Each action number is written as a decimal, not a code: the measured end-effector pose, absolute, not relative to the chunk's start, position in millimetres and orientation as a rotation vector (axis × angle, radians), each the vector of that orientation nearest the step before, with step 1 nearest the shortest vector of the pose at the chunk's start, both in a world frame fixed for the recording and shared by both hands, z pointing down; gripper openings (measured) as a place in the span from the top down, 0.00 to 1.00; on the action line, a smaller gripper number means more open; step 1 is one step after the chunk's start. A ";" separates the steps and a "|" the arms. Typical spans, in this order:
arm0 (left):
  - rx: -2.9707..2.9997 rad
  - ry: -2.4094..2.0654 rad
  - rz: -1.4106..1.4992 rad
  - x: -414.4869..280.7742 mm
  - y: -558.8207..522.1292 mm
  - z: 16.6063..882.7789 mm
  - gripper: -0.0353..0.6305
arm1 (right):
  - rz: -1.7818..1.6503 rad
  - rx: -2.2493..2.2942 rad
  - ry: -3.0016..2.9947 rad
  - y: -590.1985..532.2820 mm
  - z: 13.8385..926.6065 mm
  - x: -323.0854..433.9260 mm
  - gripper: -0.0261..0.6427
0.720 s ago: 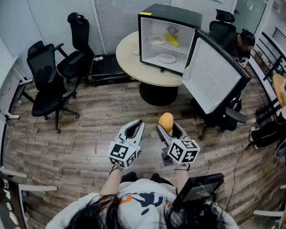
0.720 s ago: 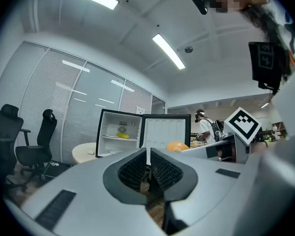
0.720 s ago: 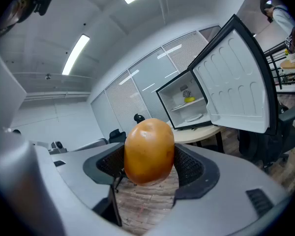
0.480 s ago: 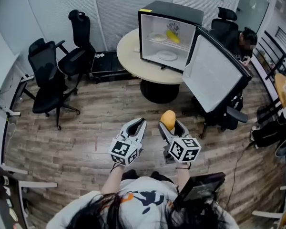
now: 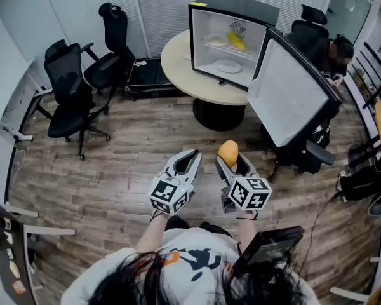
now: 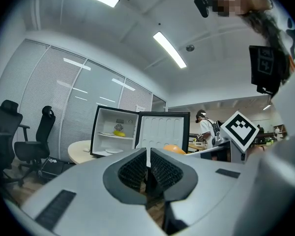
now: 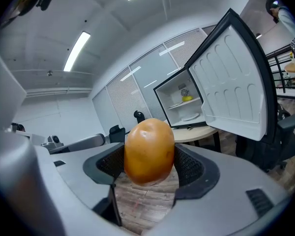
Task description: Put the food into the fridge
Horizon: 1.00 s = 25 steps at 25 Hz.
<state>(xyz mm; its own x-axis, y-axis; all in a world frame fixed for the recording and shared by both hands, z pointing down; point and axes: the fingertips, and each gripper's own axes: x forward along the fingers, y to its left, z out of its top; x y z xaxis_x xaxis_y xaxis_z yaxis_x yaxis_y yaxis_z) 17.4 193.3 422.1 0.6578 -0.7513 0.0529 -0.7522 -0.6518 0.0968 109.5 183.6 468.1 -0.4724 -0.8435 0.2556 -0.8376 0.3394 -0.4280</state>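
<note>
Far side: round counter (image 5: 178, 75) w/ fridge (image 5: 232, 8) on top, door wide open. Nearer, over wood floor (image 5: 127, 145): left claw (image 5: 192, 156) pinched together, nothing btwn pads. Right claw (image 5: 230, 161) clamped on orange fruit (image 5: 228, 151), well short of fridge.

black office chairs (image 5: 66, 84), round table (image 5: 174, 68)

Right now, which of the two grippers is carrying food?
The right gripper: its jaws grip an orange fruit, whereas the left gripper has its jaws closed on nothing.
</note>
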 end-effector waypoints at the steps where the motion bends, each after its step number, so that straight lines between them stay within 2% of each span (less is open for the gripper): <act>1: 2.757 -1.260 0.016 19.1 194.6 423.3 0.92 | -0.810 -1.601 2.568 183.3 469.2 110.1 0.50; 14: 2.741 -1.275 0.048 19.2 180.7 432.6 0.92 | -0.825 -1.568 2.628 168.1 481.1 100.5 0.50; 25: 2.766 -1.201 0.035 -1.5 103.1 436.8 0.92 | -0.841 -1.630 2.584 90.6 484.7 77.4 0.50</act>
